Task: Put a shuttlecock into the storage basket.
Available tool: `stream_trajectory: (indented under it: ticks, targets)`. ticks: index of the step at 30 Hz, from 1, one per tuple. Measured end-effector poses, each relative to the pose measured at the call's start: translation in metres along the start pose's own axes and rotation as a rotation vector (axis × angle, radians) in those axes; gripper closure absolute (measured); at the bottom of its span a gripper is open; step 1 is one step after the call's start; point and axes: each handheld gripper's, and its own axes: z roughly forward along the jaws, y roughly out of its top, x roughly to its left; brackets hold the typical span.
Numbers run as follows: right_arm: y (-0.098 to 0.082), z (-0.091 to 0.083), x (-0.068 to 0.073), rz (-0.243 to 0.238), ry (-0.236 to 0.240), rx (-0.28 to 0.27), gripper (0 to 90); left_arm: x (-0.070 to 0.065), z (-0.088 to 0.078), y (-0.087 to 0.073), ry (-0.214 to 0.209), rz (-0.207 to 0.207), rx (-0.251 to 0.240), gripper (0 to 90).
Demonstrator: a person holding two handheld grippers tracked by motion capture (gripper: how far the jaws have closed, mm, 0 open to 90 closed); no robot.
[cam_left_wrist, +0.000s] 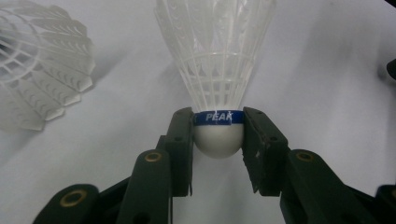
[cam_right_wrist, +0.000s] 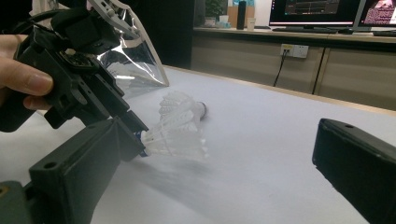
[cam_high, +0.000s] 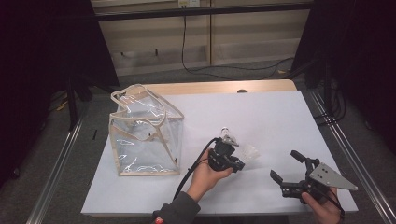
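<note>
Two shuttlecocks lie in play, and the one that matters, the held shuttlecock (cam_left_wrist: 215,70), sits with its white cork base pinched between the jaws of the left gripper (cam_left_wrist: 217,135), just under the blue band printed PEAK, its plastic skirt pointing away from the gripper. It is at the middle of the white table cover (cam_high: 275,121), close above it or touching it; I cannot tell which. The jaws are partly closed and press on both sides of the cork.

The cork is round and smooth, and the pads meet it over a small area, so I judge that it could squirt out forward if the hand tilts or swings quickly. A tighter squeeze might make that worse rather than better.

The second shuttlecock (cam_left_wrist: 39,70) lies on its side just beside the held one; a low sideways lift could brush it and roll it away.

The clear plastic tote bag (cam_high: 144,135) stands upright, well apart to the left, its mouth open but crossed by slack beige handles. If the shuttlecock is meant for it, the wide skirt could catch on a handle or the rim.

The right gripper (cam_high: 286,167) rests near the table's front edge, jaws spread wide and holding nothing, too far off to steady the bag.
</note>
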Motion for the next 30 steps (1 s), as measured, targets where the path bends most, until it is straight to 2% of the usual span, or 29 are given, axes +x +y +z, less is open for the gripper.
stream_trajectory:
  ticks: [7,17,30]
  targets:
    - [0.000,0.000,0.000,0.000,-0.001,0.001,0.8,0.002,-0.010,0.001,-0.012,-0.003,0.003,65.3]
    - [0.000,0.000,0.000,-0.002,-0.001,0.000,0.8,0.005,-0.023,0.005,-0.060,-0.015,0.006,65.3]
    - [0.000,0.000,0.000,-0.001,-0.001,0.002,0.8,0.005,-0.043,0.013,-0.083,0.007,0.015,65.3]
